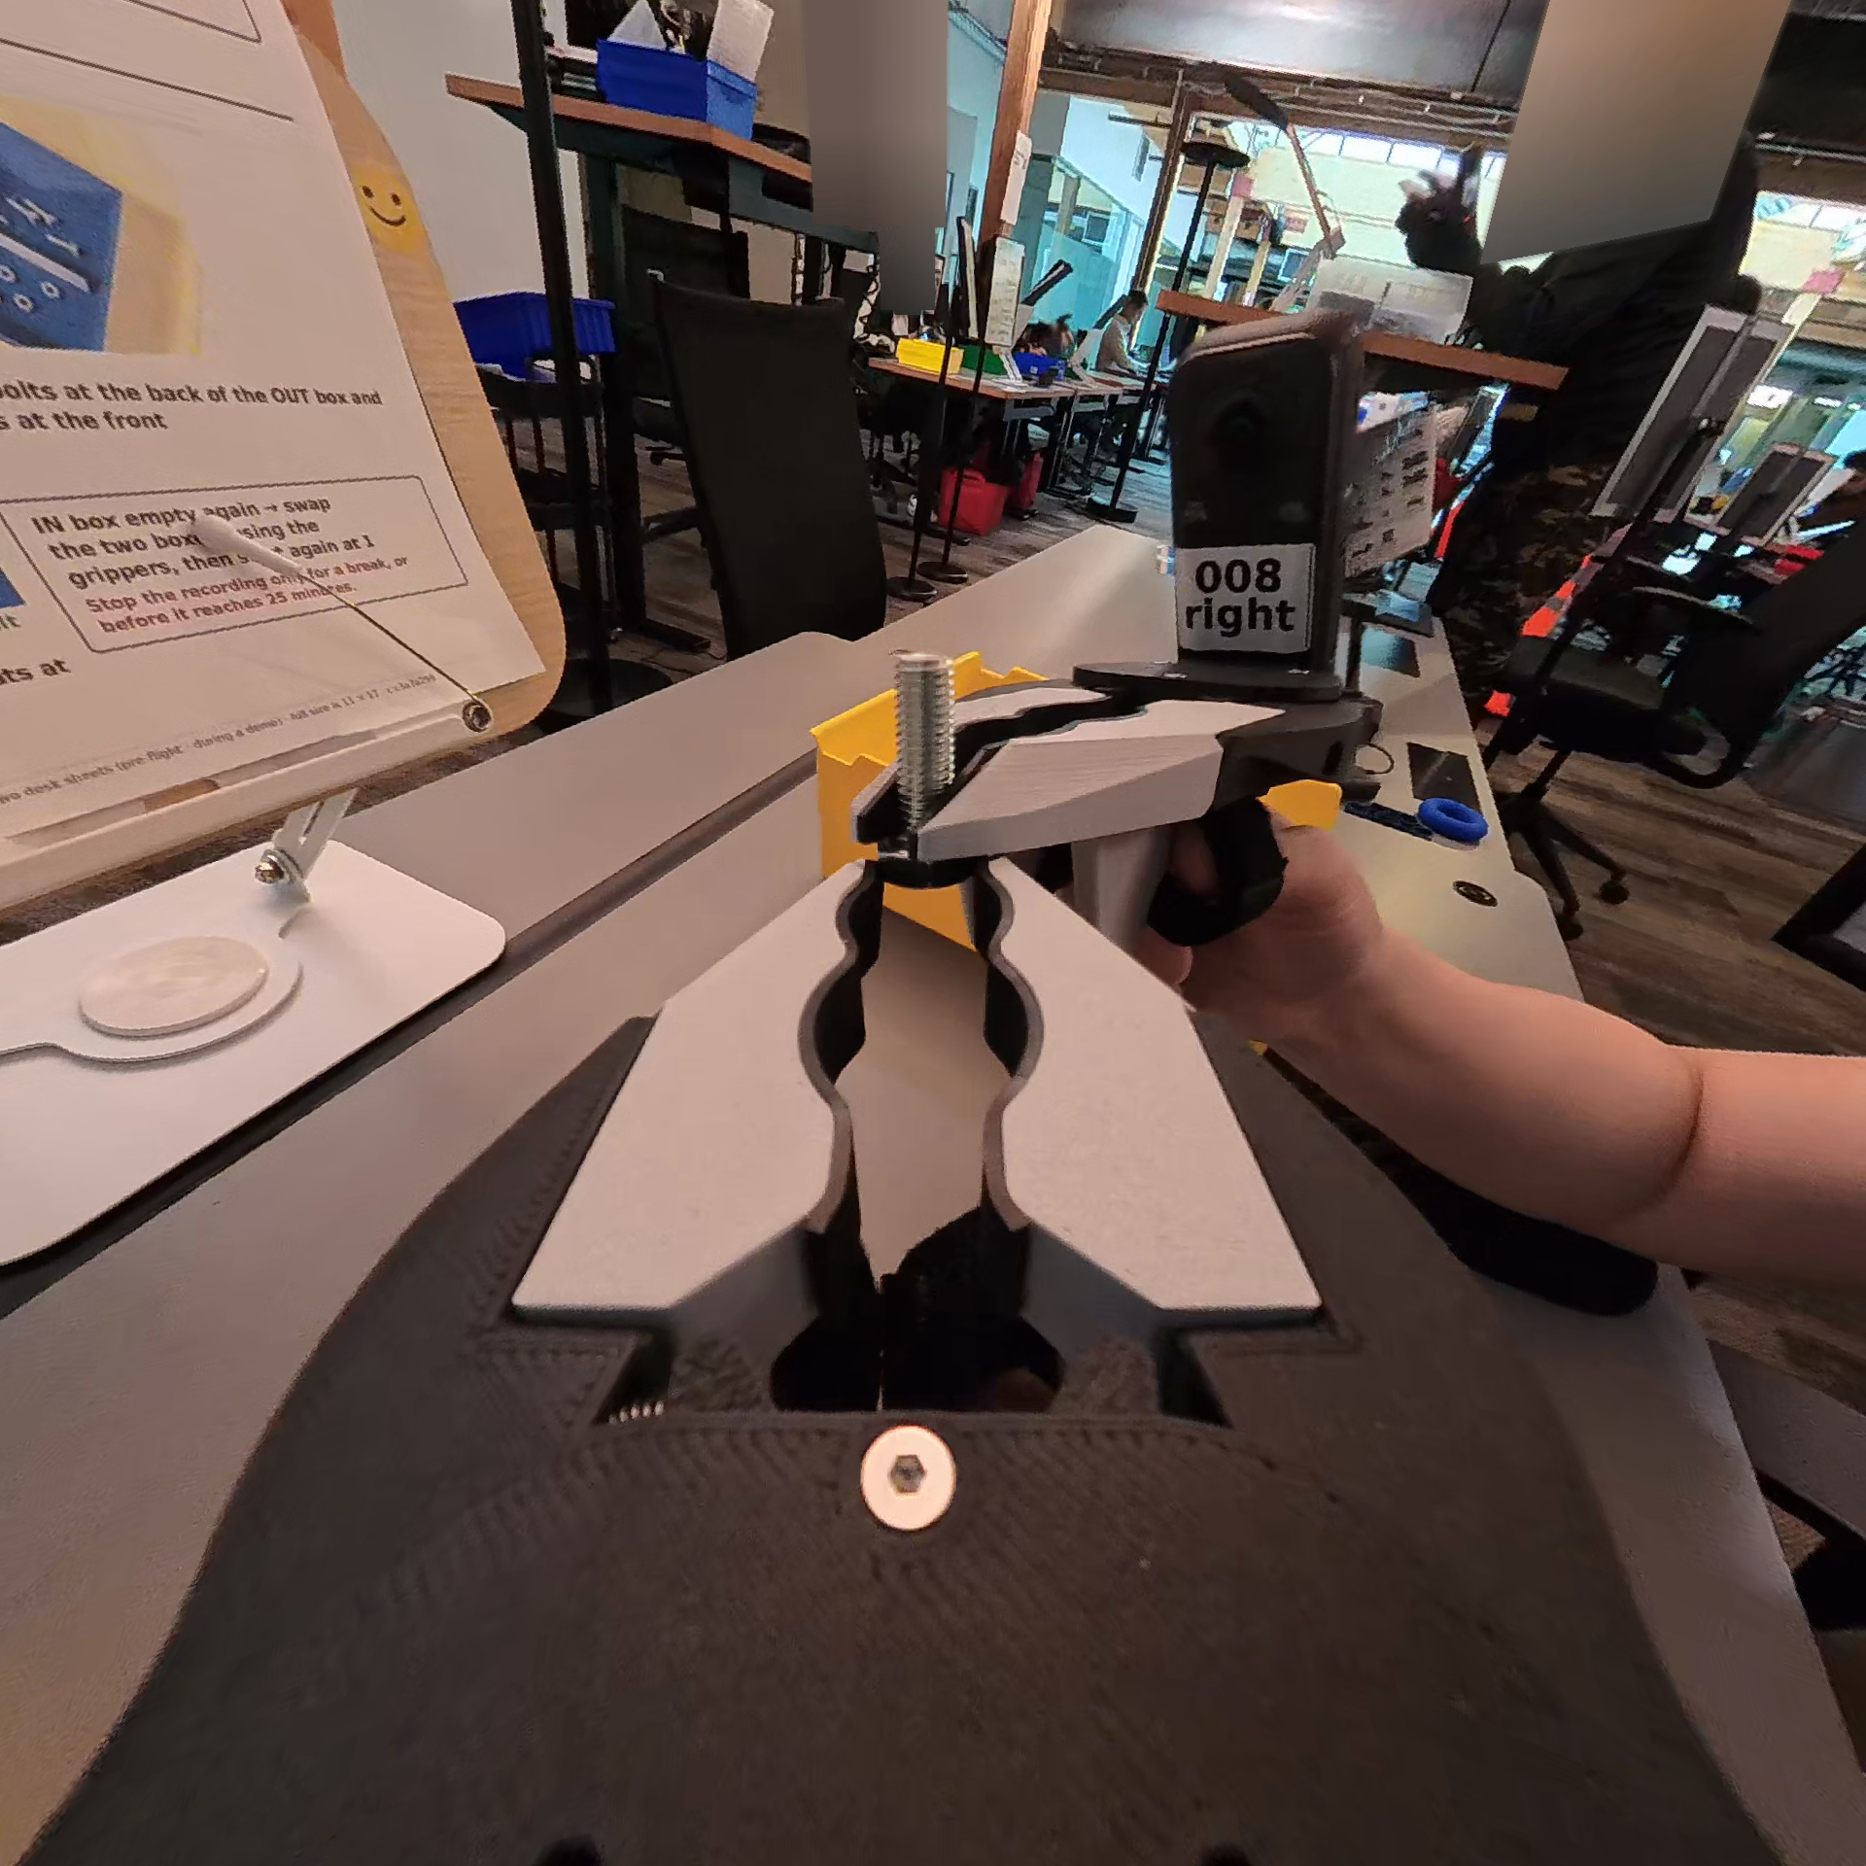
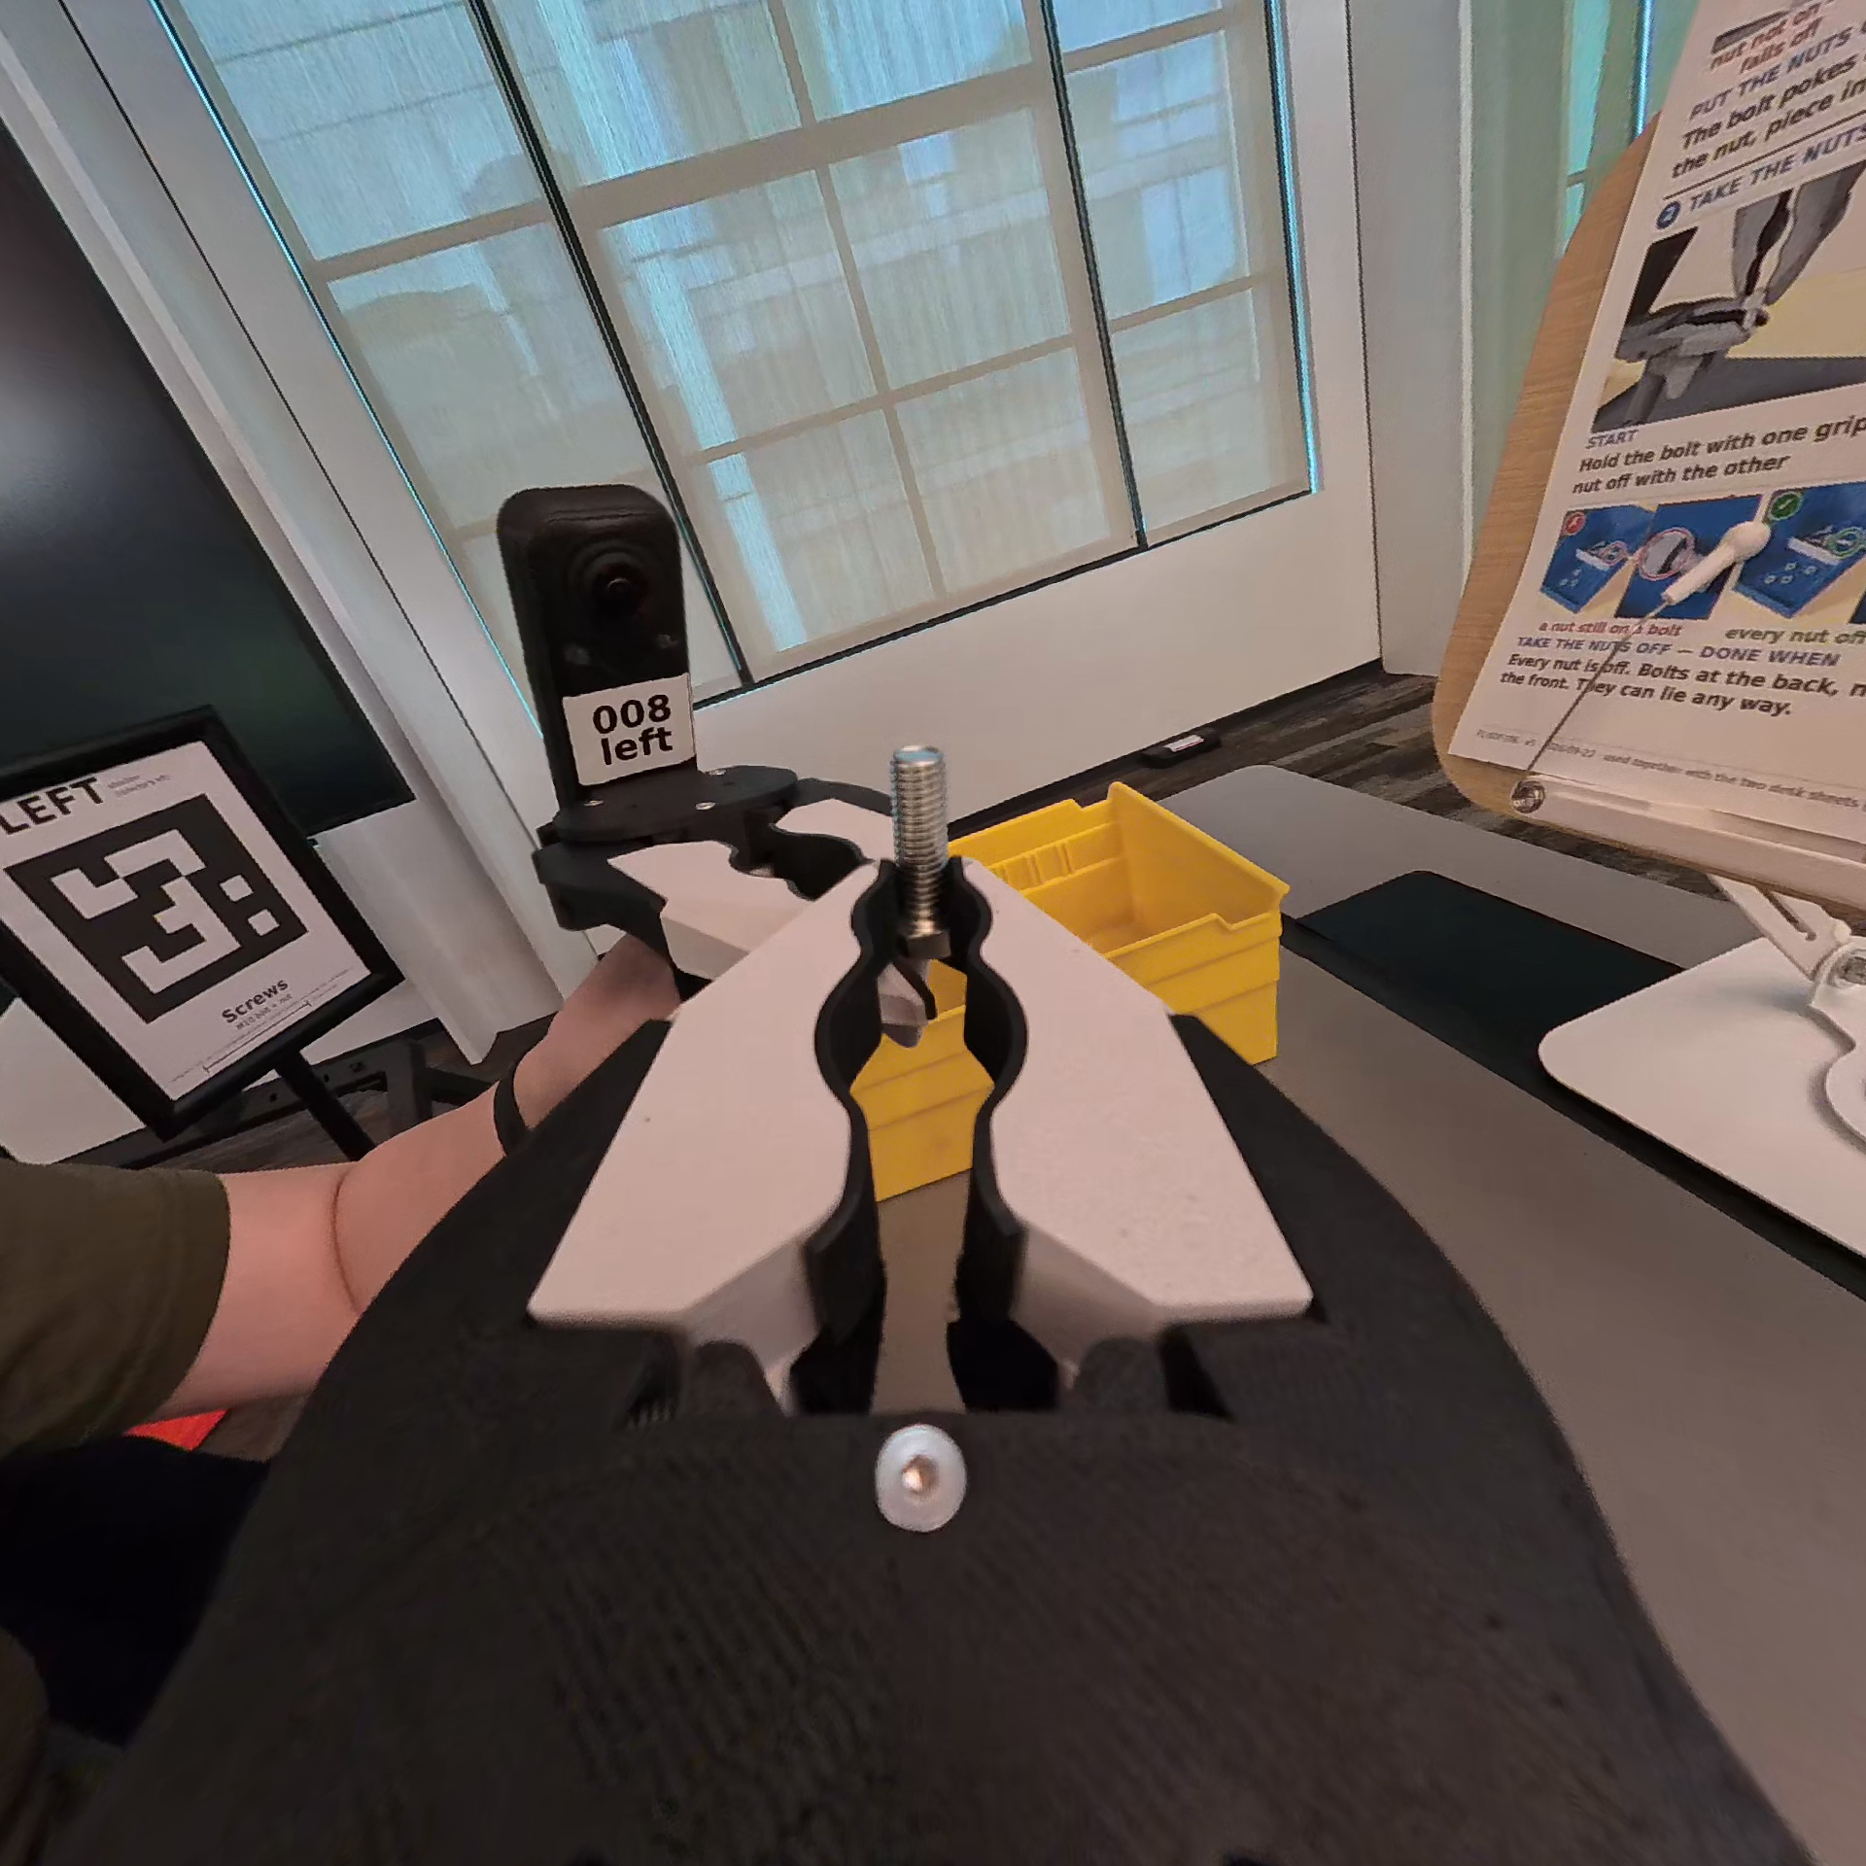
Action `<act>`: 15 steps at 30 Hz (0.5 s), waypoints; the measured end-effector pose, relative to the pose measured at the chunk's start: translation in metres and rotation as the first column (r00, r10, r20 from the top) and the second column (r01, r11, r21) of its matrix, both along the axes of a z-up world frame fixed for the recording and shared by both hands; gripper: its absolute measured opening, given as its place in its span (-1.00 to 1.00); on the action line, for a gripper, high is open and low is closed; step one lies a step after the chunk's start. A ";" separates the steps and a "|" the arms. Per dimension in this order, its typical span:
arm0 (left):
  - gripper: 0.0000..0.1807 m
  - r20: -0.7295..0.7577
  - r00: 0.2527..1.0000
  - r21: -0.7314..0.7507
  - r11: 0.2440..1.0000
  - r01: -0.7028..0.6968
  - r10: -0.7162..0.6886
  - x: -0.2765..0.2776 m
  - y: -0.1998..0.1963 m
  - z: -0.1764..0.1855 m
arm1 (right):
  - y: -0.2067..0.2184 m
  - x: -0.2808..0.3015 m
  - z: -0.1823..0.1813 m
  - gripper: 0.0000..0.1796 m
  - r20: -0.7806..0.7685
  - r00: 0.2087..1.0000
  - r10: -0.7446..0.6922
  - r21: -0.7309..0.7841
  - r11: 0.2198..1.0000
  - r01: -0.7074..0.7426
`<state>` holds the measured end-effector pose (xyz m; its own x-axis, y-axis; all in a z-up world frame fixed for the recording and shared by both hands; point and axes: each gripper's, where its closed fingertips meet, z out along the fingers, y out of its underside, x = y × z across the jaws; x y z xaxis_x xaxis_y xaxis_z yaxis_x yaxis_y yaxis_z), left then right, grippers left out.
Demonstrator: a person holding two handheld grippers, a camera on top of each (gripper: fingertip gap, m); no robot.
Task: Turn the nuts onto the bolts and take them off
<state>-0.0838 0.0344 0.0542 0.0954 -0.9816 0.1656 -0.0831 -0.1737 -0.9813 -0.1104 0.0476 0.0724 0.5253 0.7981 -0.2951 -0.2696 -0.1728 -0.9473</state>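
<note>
Bolt [image 2: 919, 838] upright in mid-air above the grey surface [image 1: 646, 767], threaded end up, held between the two grippers. The right gripper [image 2: 921, 924] has its jaws clamped on the lower part of the shank, just above the hexagonal nut [image 2: 921, 944] or head; which of the two it is cannot be told. In the left wrist view the right gripper [image 1: 889, 818] comes in from the right, lying flat, with a person's hand [image 1: 1272, 939] on its black handle, and the bolt [image 1: 924, 732] rises through its tips. The left gripper [image 1: 924, 889] reaches in from below that, its tips right under the right gripper's fingers; its jaws are a little apart along their length, and whether the tips pinch the bolt's lower end cannot be told. In the right wrist view a grey fingertip [image 2: 904, 1000] shows under the nut, between the right gripper's fingers.

Behind the bolt stands a yellow bin [image 2: 1141, 899] on the surface, its inside mostly hidden. A printed instruction sheet [image 1: 202, 454] leans on a wooden stand [image 1: 475, 505] with a white base [image 1: 384, 939], to the left in the left wrist view. A framed sign with a black-and-white square code [image 2: 172, 909] stands on the floor by the window [image 2: 808, 303].
</note>
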 end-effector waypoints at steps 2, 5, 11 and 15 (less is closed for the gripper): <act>-0.82 -0.002 1.000 0.002 1.000 0.002 -0.002 0.000 -0.001 0.000 | -0.001 0.000 0.000 -0.91 0.004 1.000 0.007 0.001 1.000 -0.007; -0.82 -0.003 1.000 0.004 1.000 0.013 -0.013 0.000 -0.002 0.000 | -0.003 0.000 0.000 -0.90 0.033 0.999 0.024 -0.002 1.000 -0.024; -0.82 -0.017 0.999 0.012 1.000 0.029 -0.028 0.002 -0.006 -0.002 | -0.005 0.011 0.010 -0.90 -0.029 0.998 0.048 -0.011 0.999 -0.049; -0.82 -0.030 0.999 0.000 0.999 0.039 -0.039 0.004 -0.008 -0.005 | -0.006 0.012 0.007 -0.92 0.027 0.998 0.048 -0.004 0.999 -0.048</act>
